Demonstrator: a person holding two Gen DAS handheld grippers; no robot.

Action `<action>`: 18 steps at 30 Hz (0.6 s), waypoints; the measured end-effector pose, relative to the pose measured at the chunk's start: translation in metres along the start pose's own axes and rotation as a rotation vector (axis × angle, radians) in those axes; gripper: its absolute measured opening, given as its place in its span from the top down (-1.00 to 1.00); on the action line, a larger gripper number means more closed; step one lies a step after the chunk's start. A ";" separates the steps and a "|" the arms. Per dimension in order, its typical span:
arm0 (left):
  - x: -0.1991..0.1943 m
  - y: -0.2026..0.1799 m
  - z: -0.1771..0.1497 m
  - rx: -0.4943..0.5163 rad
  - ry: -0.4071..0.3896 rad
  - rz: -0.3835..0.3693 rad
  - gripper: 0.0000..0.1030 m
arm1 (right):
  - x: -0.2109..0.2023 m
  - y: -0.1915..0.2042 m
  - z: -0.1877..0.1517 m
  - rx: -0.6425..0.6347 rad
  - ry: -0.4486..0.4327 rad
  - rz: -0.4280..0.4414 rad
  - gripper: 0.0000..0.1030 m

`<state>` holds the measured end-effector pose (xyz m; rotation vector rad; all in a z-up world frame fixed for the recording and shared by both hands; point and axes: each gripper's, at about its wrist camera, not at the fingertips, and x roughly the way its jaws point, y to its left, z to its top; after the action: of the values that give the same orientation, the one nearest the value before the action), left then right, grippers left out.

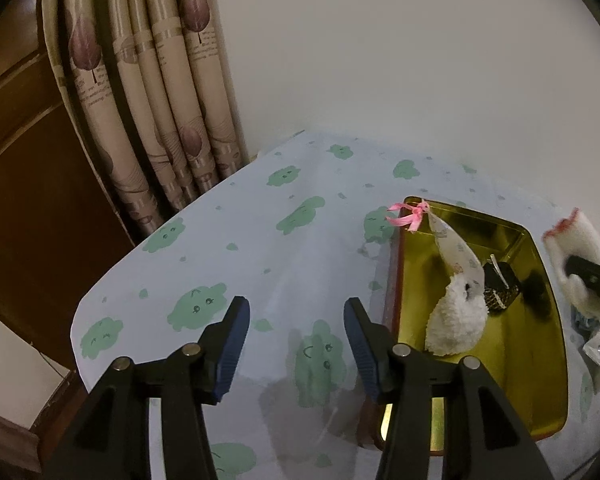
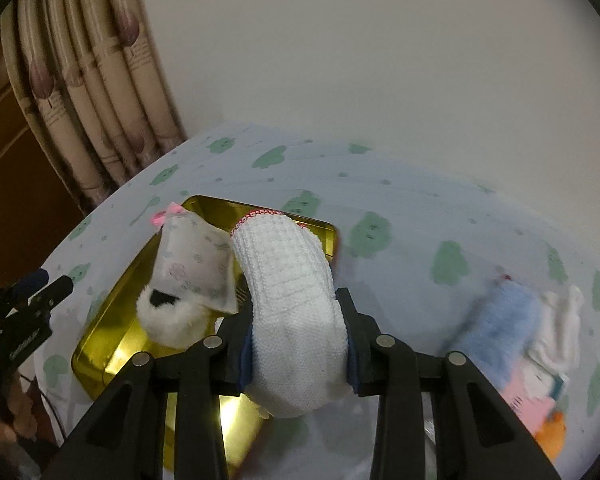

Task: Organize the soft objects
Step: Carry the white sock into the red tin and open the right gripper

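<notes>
A gold tin tray [image 1: 540, 292] [image 2: 112, 336] lies on the cloud-print tablecloth. Inside it rest a fluffy white plush [image 1: 456, 320] [image 2: 172, 316], a printed pouch with a pink ribbon [image 1: 456, 252] [image 2: 196, 264] and a small dark woven thing [image 1: 500, 284]. My right gripper [image 2: 296, 340] is shut on a white knitted sock with red trim [image 2: 292, 284] [image 1: 576, 252], held above the tray's near right side. My left gripper [image 1: 296, 344] stands open over bare cloth just left of the tray, nothing between its fingers; it shows at the left edge of the right wrist view [image 2: 32, 292].
A pile of soft things lies right of the tray: a blue fuzzy piece [image 2: 500, 328], white cloth [image 2: 560, 324], a pink packet [image 2: 528, 400] and something orange [image 2: 552, 432]. Patterned curtains [image 1: 148, 92] and a dark wooden door [image 1: 24, 184] stand beyond the table's left edge [image 1: 112, 272].
</notes>
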<state>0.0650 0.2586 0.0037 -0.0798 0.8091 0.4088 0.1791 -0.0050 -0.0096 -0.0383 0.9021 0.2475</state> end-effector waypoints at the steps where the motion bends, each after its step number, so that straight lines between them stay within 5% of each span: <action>1: 0.000 0.002 0.000 -0.009 0.002 0.000 0.02 | 0.007 0.005 0.004 -0.009 0.005 0.009 0.36; 14: 0.011 0.025 0.003 -0.132 0.046 -0.007 0.02 | 0.070 0.039 0.023 -0.046 0.083 0.017 0.26; 18: 0.009 0.027 0.004 -0.142 0.029 -0.010 0.02 | 0.074 0.042 0.024 -0.055 0.082 0.006 0.07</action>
<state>0.0632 0.2871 0.0024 -0.2225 0.8076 0.4563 0.2318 0.0539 -0.0496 -0.0973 0.9772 0.2781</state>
